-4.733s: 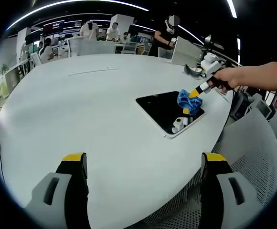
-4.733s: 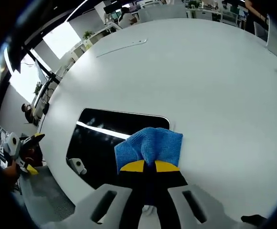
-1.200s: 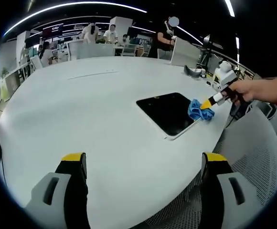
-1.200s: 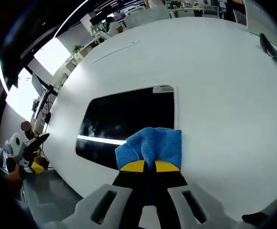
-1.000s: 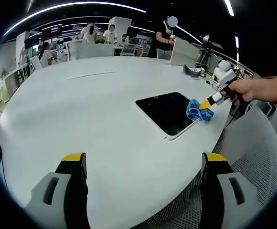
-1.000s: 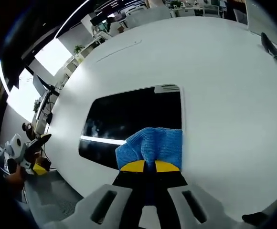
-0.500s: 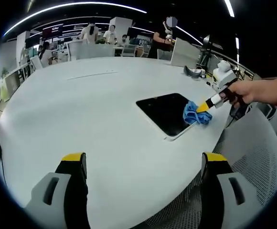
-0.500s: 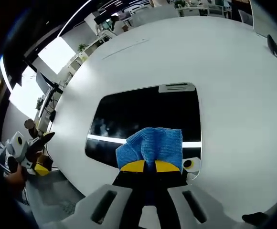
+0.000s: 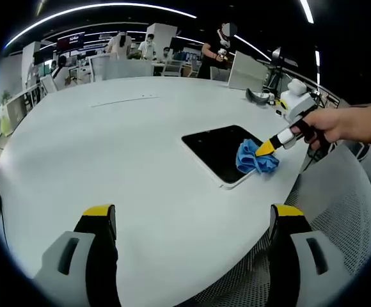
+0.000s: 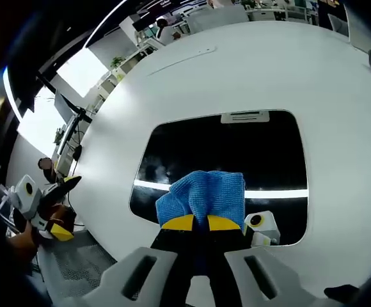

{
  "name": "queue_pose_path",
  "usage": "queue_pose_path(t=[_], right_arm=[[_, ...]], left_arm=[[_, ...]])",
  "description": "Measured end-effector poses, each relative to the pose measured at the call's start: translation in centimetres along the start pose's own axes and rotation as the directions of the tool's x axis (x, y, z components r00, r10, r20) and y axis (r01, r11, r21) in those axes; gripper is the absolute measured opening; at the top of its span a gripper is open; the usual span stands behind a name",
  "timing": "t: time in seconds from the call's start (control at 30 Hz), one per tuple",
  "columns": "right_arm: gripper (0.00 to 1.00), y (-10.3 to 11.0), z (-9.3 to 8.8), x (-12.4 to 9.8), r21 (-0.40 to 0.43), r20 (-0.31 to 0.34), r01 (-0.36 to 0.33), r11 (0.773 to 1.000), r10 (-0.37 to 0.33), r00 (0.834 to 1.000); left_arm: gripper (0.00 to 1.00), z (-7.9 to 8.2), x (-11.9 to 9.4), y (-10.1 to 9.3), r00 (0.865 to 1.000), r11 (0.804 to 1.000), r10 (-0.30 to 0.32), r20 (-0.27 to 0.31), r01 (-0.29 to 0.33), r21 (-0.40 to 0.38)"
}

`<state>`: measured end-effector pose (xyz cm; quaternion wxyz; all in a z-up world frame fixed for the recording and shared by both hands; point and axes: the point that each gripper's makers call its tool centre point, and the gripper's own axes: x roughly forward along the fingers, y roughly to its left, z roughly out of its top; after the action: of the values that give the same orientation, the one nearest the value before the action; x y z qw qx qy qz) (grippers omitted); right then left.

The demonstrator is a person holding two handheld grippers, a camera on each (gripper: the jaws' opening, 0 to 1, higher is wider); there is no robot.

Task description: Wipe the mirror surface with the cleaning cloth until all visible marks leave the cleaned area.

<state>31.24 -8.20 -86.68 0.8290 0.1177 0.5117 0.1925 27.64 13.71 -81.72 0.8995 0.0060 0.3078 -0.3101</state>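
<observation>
The mirror (image 9: 219,148) is a dark rectangular slab with a pale rim, lying flat on the white table (image 9: 109,153). A bunched blue cleaning cloth (image 9: 256,160) rests on its near right part. My right gripper (image 9: 267,146), held by a hand (image 9: 339,125), is shut on that cloth. In the right gripper view the cloth (image 10: 201,194) bulges above the closed yellow tips of the right gripper (image 10: 194,222) and presses on the mirror (image 10: 224,144). My left gripper (image 9: 193,214) hangs open over the table's near edge, well short of the mirror.
A grey mesh chair (image 9: 339,211) stands by the table's right edge. A dark curved object (image 9: 259,96) and a thin strip (image 9: 125,98) lie on the far side of the table. Desks and people fill the background. The left gripper (image 10: 61,208) appears past the table edge.
The right gripper has slid the cloth from the mirror's right edge onto the glass, toward the near corner. The left gripper has stayed put and open.
</observation>
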Motion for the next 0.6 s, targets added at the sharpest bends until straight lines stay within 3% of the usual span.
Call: queue_pose_path(t=[0.6], right_arm=[[0.0,2.3,0.2,1.2,-0.042,-0.003,-0.003,0.999,0.002,1.0]], left_arm=[[0.99,0.0,0.1,-0.1,1.0,1.0,-0.007,0.0,0.007,0.005]])
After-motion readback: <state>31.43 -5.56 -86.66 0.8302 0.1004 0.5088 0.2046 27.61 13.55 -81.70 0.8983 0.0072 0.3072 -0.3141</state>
